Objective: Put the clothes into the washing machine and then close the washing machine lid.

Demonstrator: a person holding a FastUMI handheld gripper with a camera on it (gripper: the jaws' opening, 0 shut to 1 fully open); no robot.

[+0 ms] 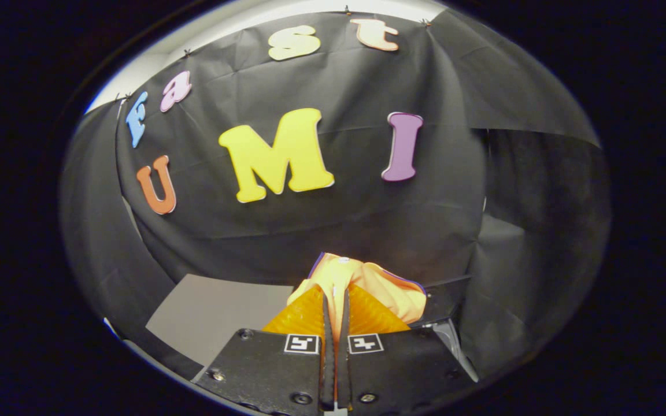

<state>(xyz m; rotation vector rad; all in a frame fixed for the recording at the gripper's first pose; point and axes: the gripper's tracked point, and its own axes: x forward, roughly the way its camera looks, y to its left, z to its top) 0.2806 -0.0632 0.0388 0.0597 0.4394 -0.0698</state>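
your gripper (pixel 336 309) is clamped on the orange garment (pixel 362 280), which bunches up just ahead of the fingertips at lower centre of the frame. the cloth rises forward along the fingers; i judge the washing machine lies below, beyond this view.

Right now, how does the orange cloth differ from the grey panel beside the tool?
The orange cloth is bright, crumpled and bunched; the grey panel is dull, flat and smooth.

The cloth is pinched between the fingers of the tool, which are nearly closed on it, and it bulges out just ahead of them; the panel lies apart, off to the fingers' left, touched by nothing.

Both show against the black cloth wall.
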